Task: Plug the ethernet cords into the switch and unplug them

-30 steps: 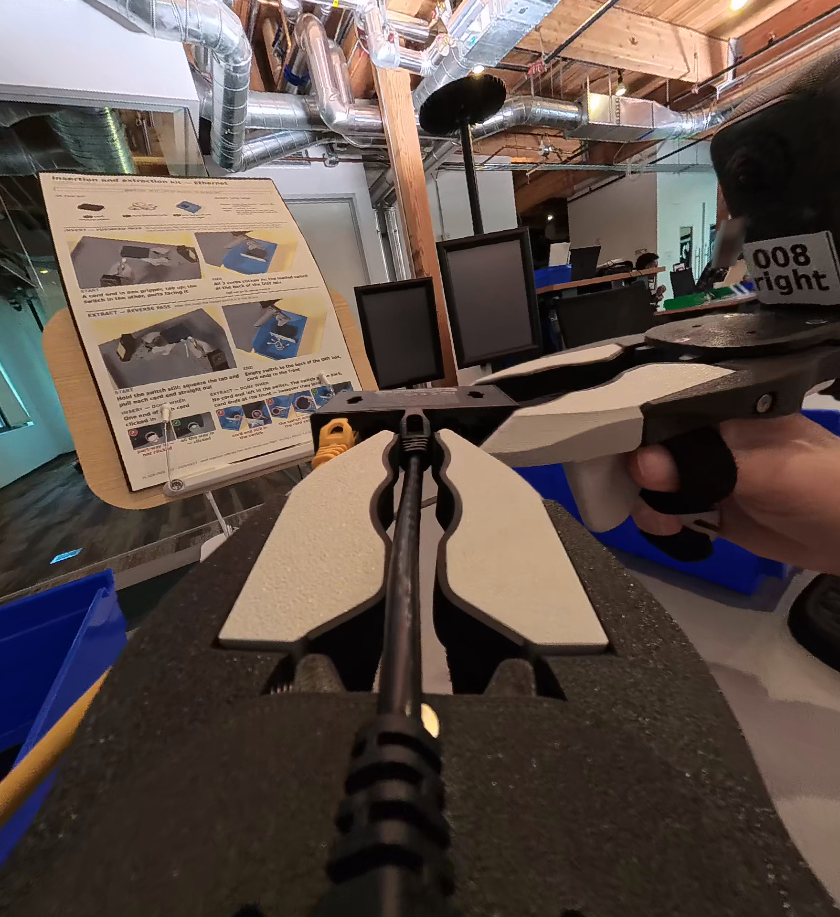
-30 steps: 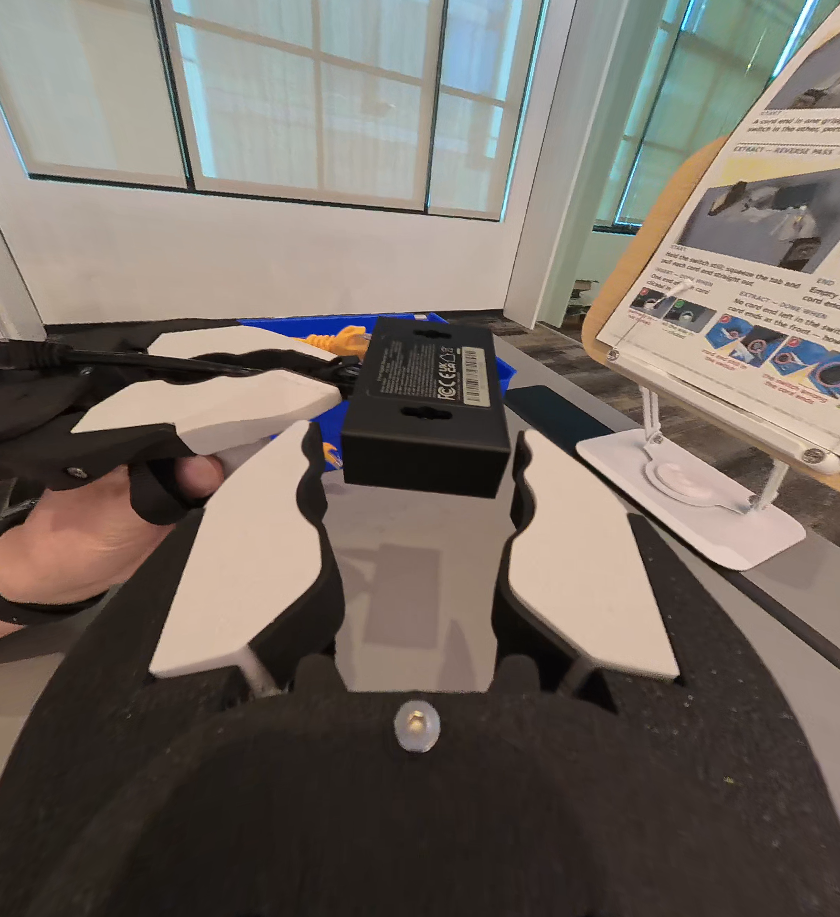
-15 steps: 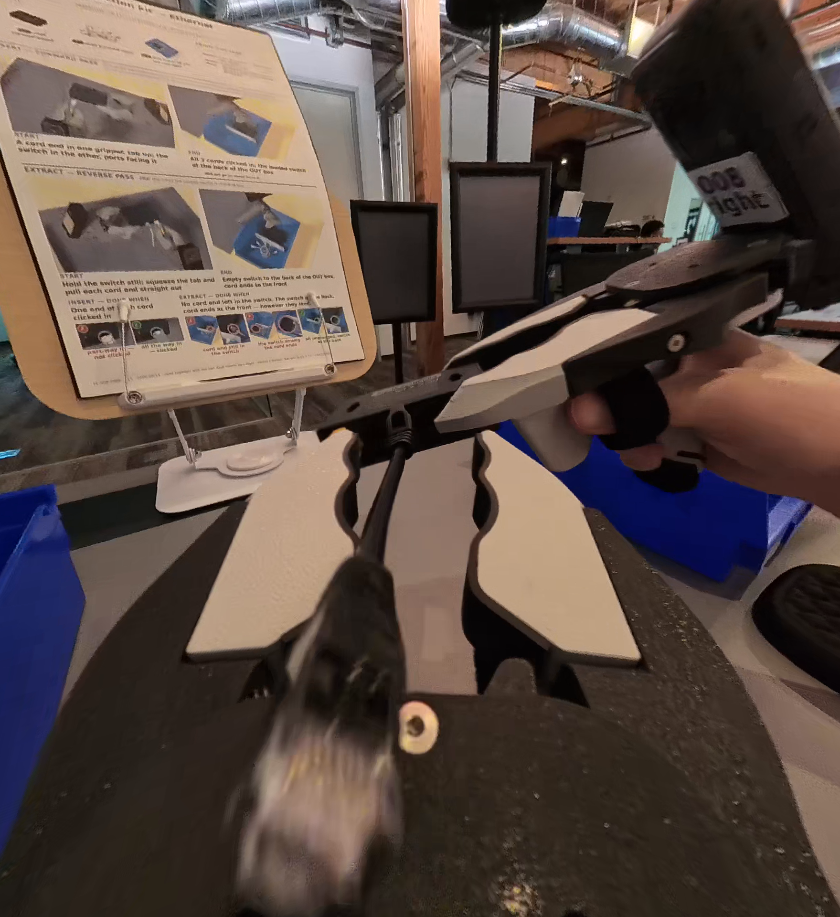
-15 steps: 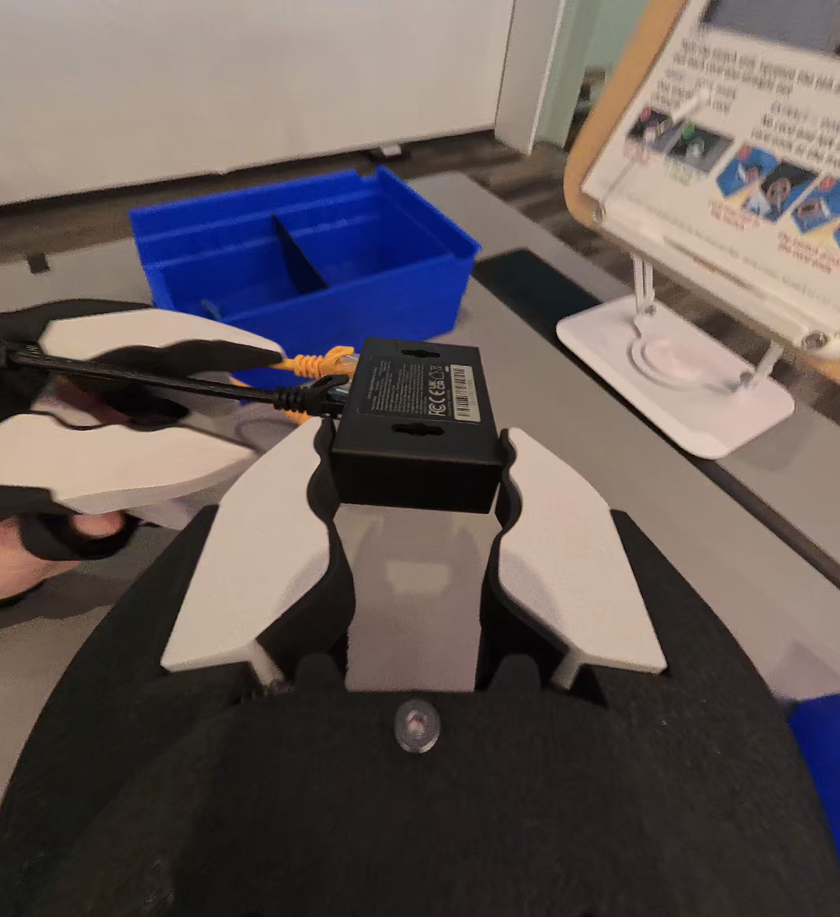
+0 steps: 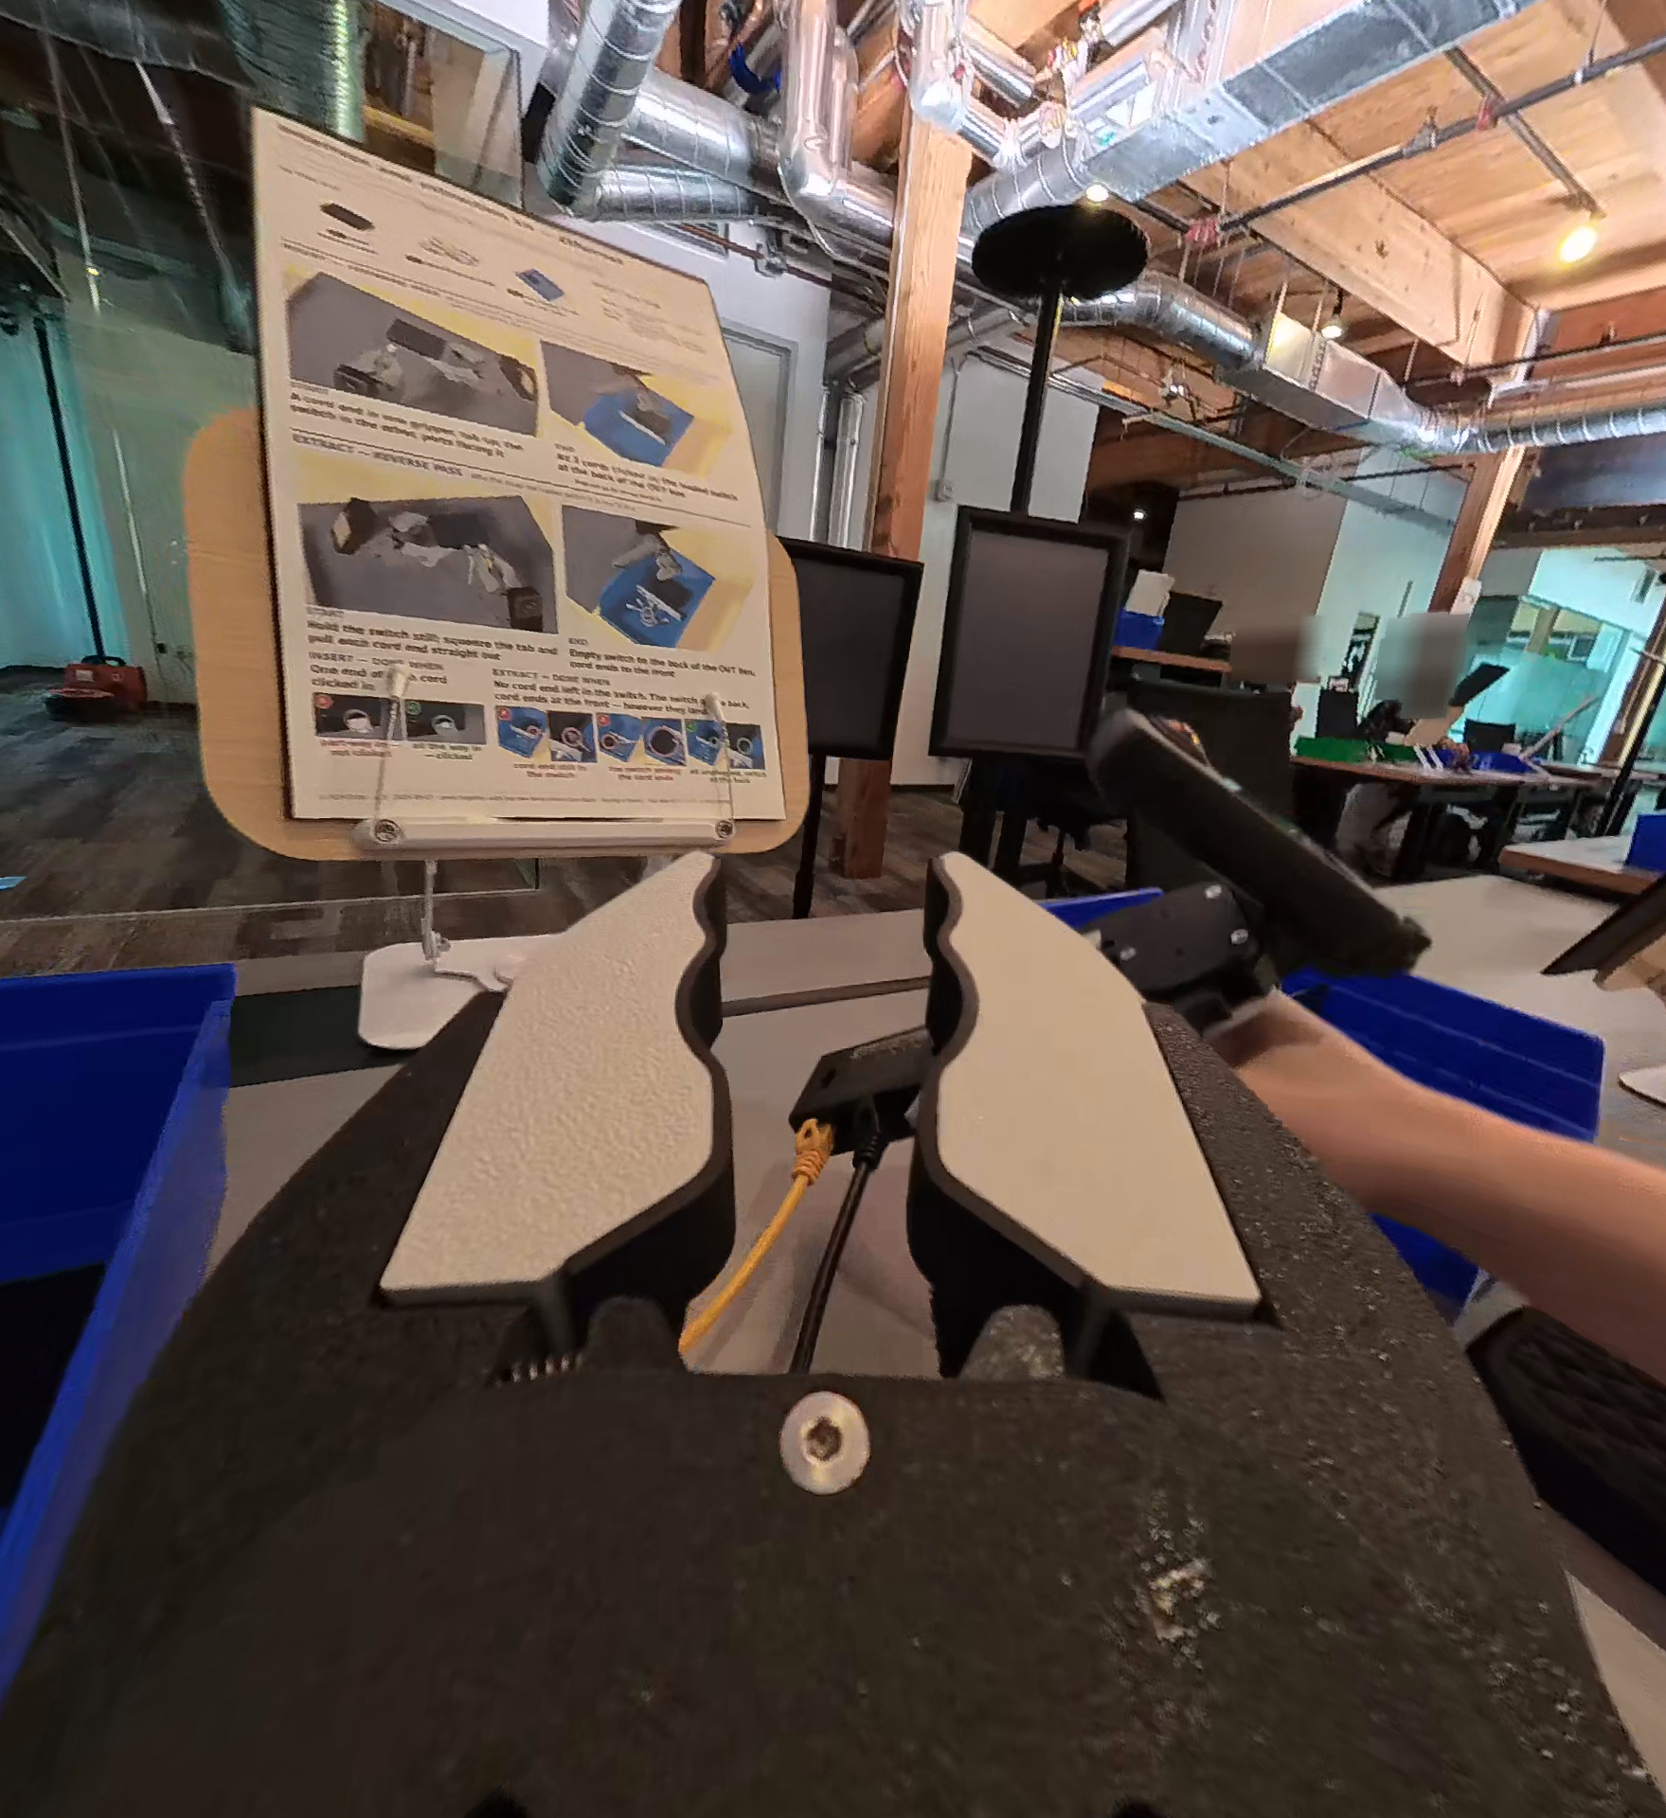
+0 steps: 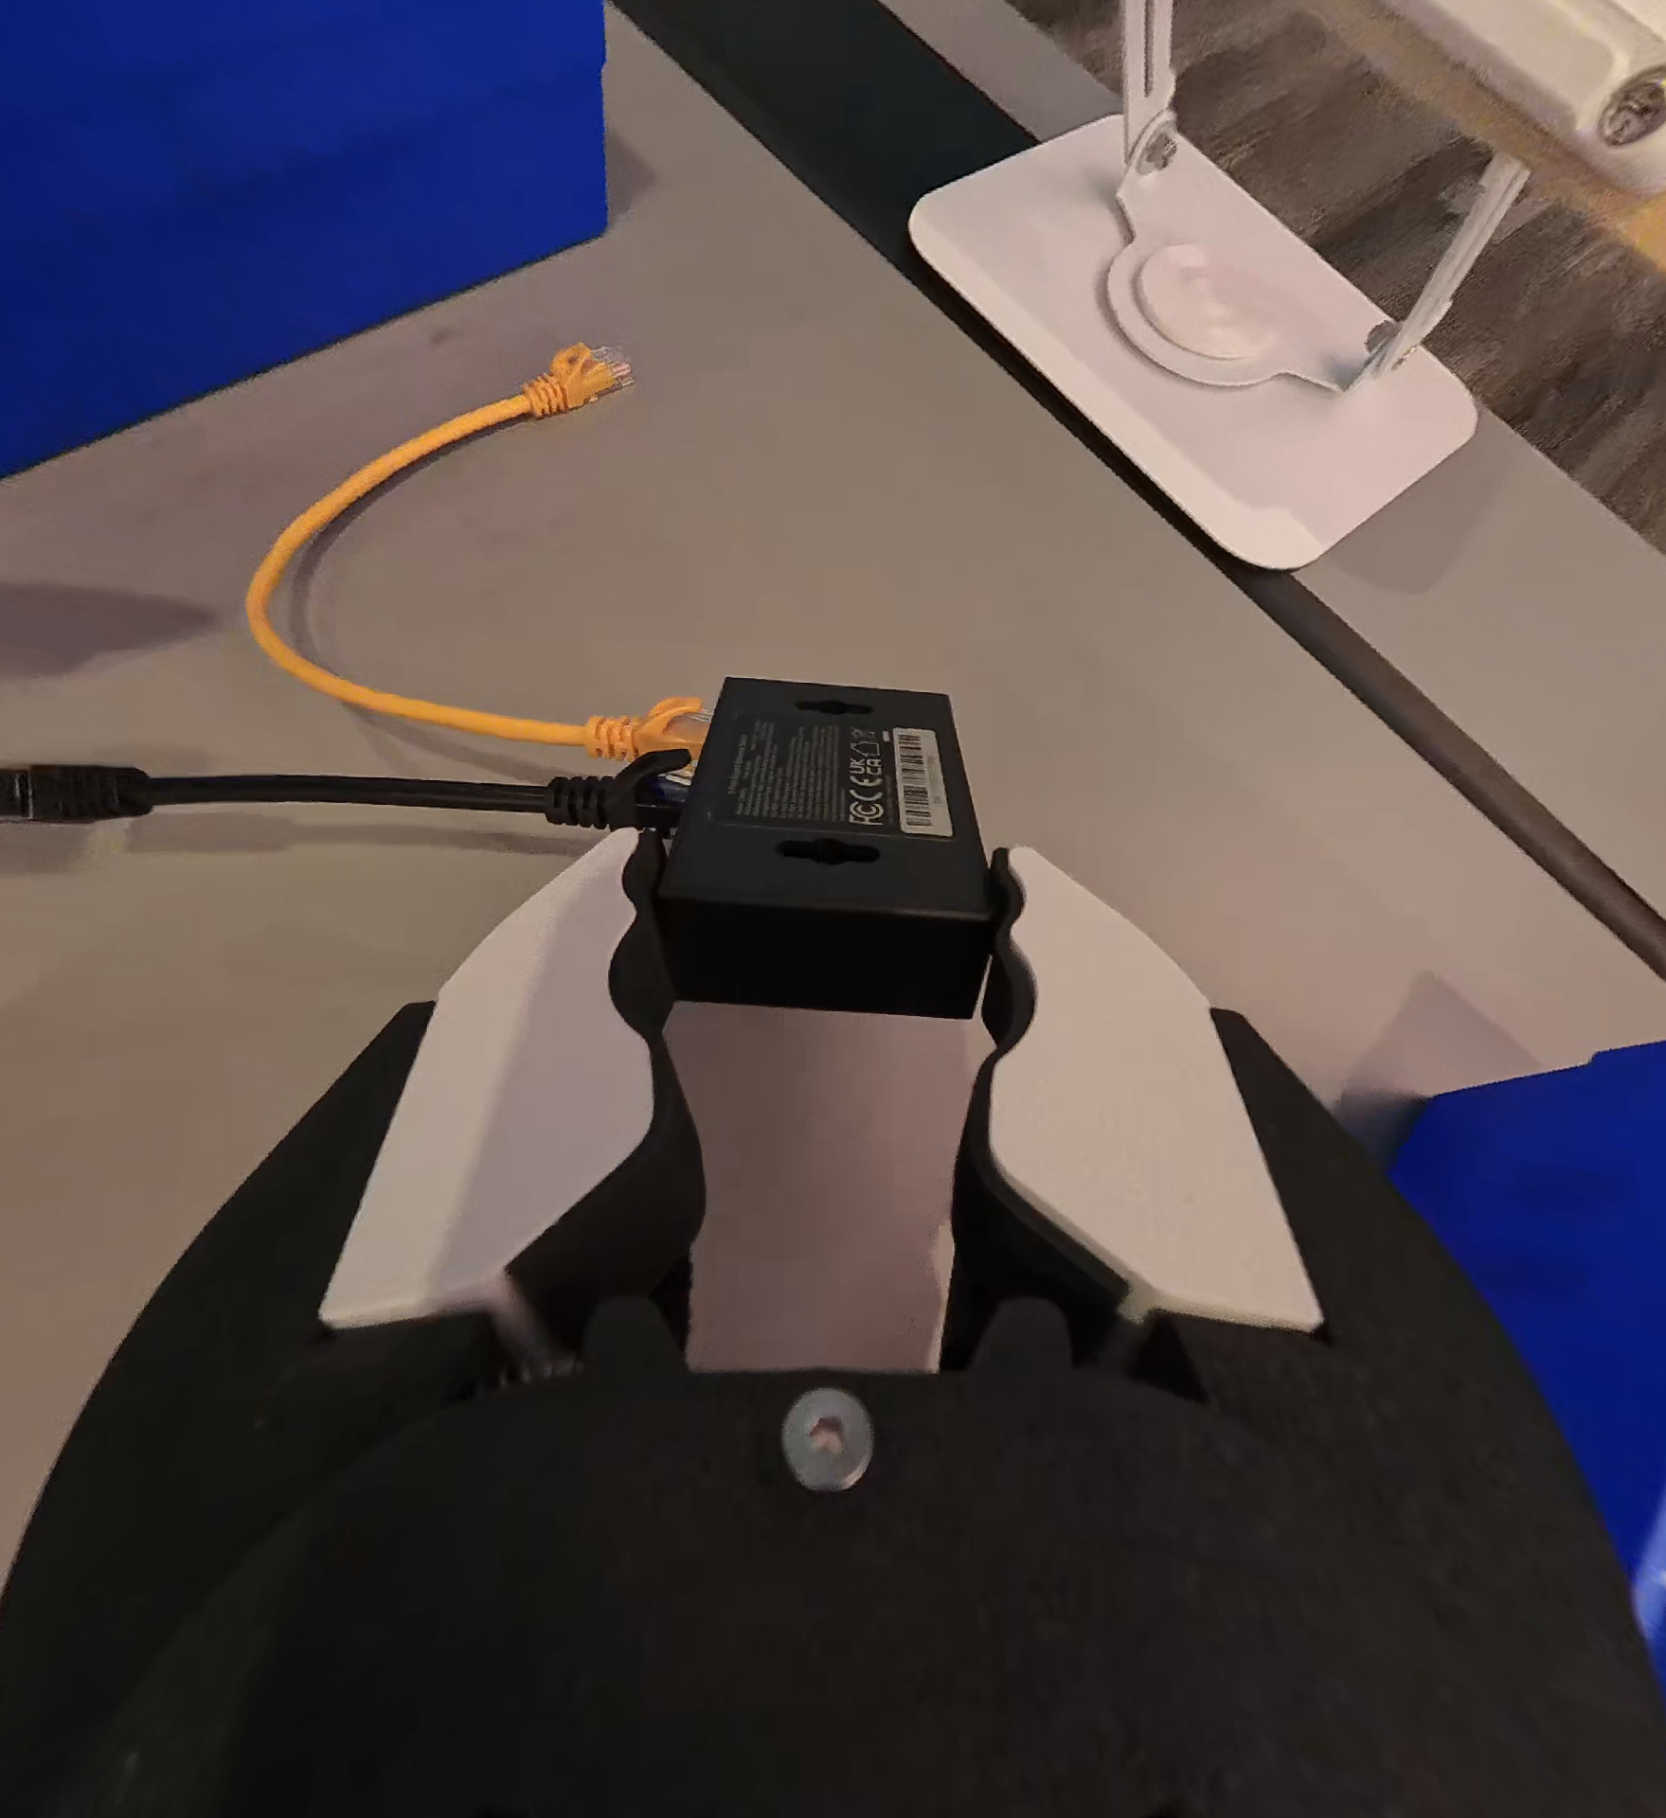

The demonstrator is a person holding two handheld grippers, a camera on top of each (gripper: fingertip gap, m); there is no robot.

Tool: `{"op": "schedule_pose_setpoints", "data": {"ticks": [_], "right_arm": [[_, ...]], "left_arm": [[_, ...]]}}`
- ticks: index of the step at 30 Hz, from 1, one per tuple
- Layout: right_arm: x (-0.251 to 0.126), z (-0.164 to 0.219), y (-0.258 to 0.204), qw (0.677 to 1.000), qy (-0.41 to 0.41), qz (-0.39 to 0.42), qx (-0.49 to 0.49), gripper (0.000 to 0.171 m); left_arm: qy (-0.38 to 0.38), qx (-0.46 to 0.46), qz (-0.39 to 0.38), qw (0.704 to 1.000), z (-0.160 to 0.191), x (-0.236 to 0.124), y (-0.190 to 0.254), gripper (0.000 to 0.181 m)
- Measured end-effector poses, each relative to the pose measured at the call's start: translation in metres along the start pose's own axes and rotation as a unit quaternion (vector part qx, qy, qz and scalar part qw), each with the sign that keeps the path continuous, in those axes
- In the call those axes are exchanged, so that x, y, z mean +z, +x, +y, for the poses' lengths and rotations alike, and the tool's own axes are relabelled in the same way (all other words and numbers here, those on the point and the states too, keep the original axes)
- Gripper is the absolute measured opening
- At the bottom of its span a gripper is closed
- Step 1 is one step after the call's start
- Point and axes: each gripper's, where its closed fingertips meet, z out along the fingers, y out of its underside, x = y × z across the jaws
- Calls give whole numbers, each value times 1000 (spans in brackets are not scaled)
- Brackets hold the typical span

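The right gripper (image 6: 824,866) is clamped on the black switch (image 6: 834,826) and holds it low over the grey counter (image 6: 907,492). A yellow cord (image 6: 317,630) and a black cord (image 6: 337,790) sit in its left side, and their free ends lie on the counter. The left gripper (image 5: 819,935) is spread apart and holds nothing. The plugging step looks finished. Next I think the left gripper must pinch one plug near the switch to pull it out. The ports and latch tabs are hidden, so full seating is uncertain.
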Motion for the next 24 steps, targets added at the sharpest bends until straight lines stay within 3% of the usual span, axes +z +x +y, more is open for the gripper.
{"op": "schedule_pose_setpoints", "data": {"ticks": [11,18,21,24], "right_arm": [[42,43,-2,1000,13,15,12,61],[49,62,-3,999,-32,4,38,61],[43,56,-4,998,-8,-4,60,66],[30,50,-4,997,19,2,69,76]], "left_arm": [[-20,4,-44,999,4,-1,-27,38],[-32,23,-46,998,9,2,-24,38],[-40,17,-42,998,7,1,-26,39],[-60,-7,-19,998,-15,-13,-30,39]]}}
